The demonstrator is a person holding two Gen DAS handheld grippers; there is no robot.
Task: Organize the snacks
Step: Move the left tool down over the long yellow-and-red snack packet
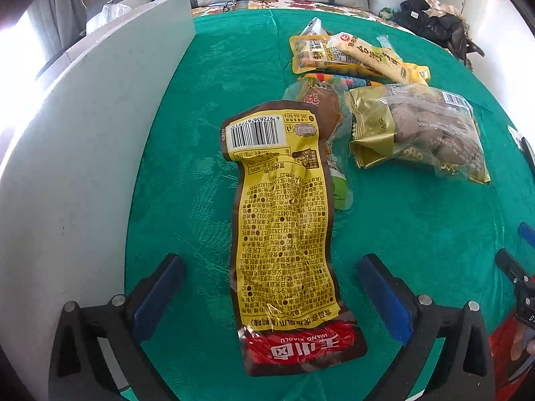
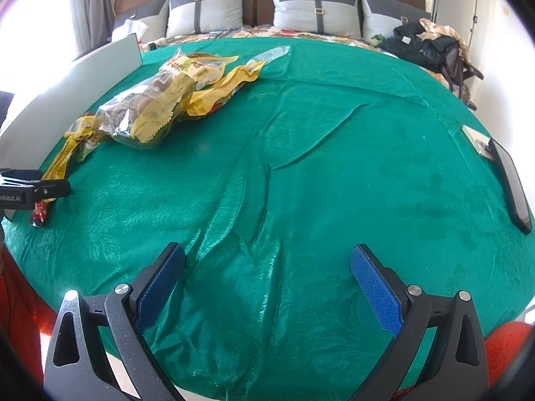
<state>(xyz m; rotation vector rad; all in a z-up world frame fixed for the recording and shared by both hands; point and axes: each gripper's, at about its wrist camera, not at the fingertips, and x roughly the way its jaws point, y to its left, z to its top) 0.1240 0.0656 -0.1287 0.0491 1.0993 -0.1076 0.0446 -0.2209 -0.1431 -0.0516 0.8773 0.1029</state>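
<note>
A long yellow pouch with a barcode and a red end (image 1: 284, 220) lies flat on the green cloth (image 1: 187, 133). It lies lengthwise between the fingers of my left gripper (image 1: 269, 260), which is open, its blue pads clear of the pouch on both sides. Behind it are a brown snack (image 1: 321, 103), a gold bag of round pieces (image 1: 421, 130) and several yellow packets (image 1: 351, 56). My right gripper (image 2: 267, 257) hangs open over bare cloth (image 2: 334, 167), well to the right of the snack pile (image 2: 143, 113).
A white upright panel (image 1: 83, 150) borders the cloth on the left, close to the pouch. A black flat device (image 2: 511, 183) lies at the cloth's right edge. Pillows and a heap of dark clothes (image 2: 428, 46) sit behind.
</note>
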